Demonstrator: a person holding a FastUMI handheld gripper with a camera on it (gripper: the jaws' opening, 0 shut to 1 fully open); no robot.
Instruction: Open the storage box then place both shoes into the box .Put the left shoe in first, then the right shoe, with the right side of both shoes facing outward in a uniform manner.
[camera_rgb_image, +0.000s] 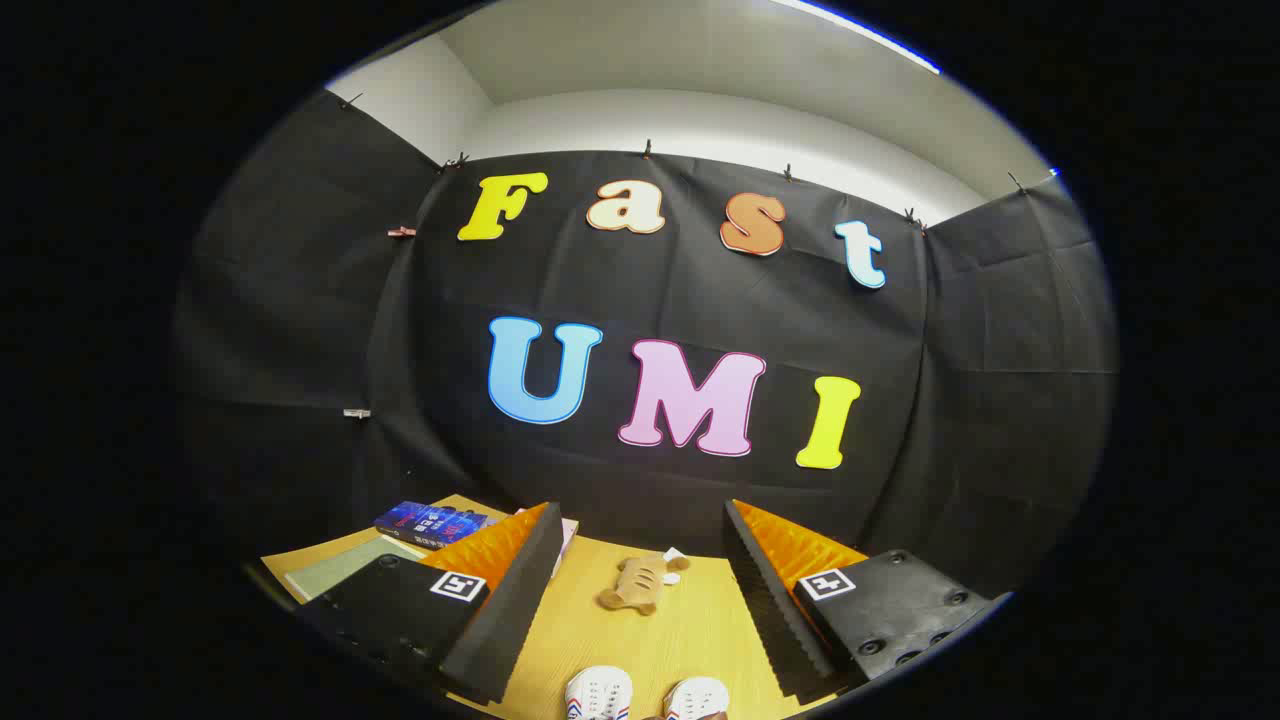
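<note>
Gripper (640, 600) fingers spread wide, empty, above the bench (680, 640) | shoes (645, 695) side by side between the fingers (toes showing) | likely light, soft uppers; best gripped at the stiffer heel collar | plush toy (640, 582) beyond

White shoes (645, 695), tan plush toy (640, 582), yellow wood-grain table (690, 630).

Shoes (645, 697): two, white, with small perforations across the toe caps.
Shoe nearer the left finger (598, 693): red and blue stripes on its side; toe pointing toward the booth wall.
Shoe nearer the right finger (696, 697): plain white toe, same heading.
Arrangement: side by side, a narrow gap between them.
Location: on the wooden counter (690, 625), between the fingers; heels cut off from sight.
</note>
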